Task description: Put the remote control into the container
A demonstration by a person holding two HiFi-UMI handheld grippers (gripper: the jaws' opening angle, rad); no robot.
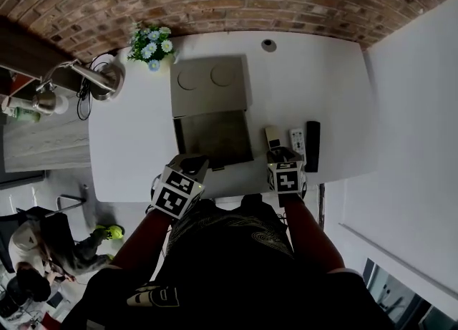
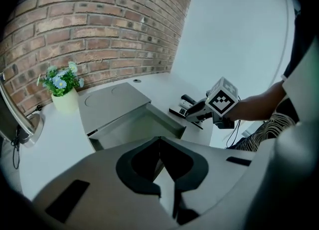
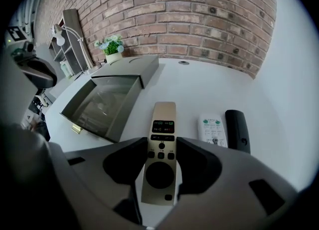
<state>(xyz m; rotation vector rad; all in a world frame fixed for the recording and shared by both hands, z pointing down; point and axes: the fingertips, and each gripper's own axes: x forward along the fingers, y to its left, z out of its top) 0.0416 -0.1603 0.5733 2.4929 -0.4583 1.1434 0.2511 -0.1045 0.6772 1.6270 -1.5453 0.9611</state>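
A gold remote control (image 3: pixel 161 149) lies flat on the white table (image 1: pixel 129 157), just right of the open grey container (image 1: pixel 213 137). My right gripper (image 3: pixel 162 146) straddles the near half of this remote, jaws parted, one on each long side. The head view shows that gripper (image 1: pixel 280 155) right behind the gold remote (image 1: pixel 273 137). My left gripper (image 2: pixel 159 141) is shut with nothing in it and hovers at the table's near edge, before the container (image 2: pixel 134 126). In the head view the left gripper (image 1: pixel 190 165) sits at the container's near left corner.
A white remote (image 3: pixel 213 129) and a black remote (image 3: pixel 238 130) lie right of the gold one. The container's lid (image 1: pixel 210 84) lies open behind it. A flower pot (image 1: pixel 152 44) and a desk lamp (image 1: pixel 86 74) stand at the far left. A brick wall backs the table.
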